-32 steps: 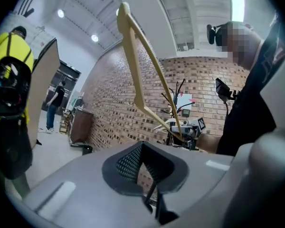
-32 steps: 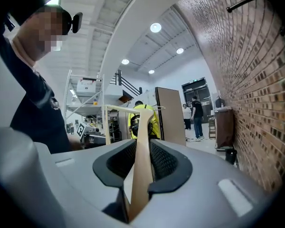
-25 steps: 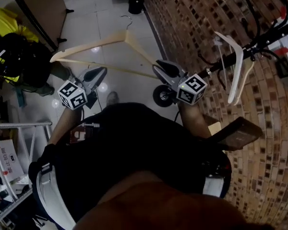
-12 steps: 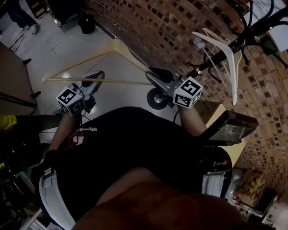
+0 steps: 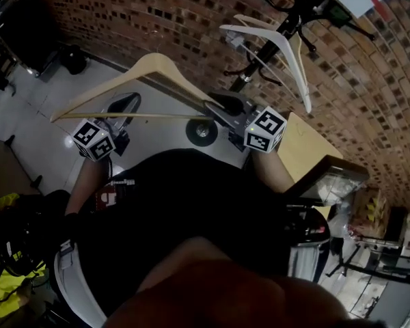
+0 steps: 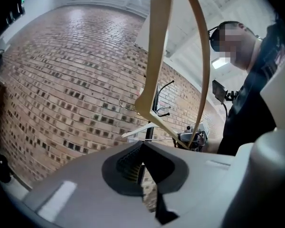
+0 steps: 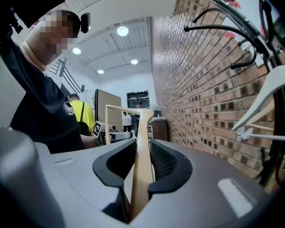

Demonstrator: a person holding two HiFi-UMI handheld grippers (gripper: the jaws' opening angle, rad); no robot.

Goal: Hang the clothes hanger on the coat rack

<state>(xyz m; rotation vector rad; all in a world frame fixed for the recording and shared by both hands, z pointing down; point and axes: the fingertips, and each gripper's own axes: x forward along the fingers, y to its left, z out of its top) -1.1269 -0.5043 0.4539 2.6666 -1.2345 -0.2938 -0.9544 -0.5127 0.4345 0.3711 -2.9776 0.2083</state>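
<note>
Brick wall behind: right gripper (image 5: pixel 223 103) clamps the wooden clothes hanger (image 5: pixel 150 61) by its shoulder end; left gripper (image 5: pixel 126 102), jaws together, empty, beneath its bar.

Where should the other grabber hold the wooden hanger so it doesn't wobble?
Probably at the free left end of the wooden hanger, where its sloping arm meets the thin bottom bar. The right gripper pinches the opposite end, so that would balance it. The left gripper is shut and sits under the hanger, so open it and come up from below, leaving the peak clear for the coat rack.
</note>
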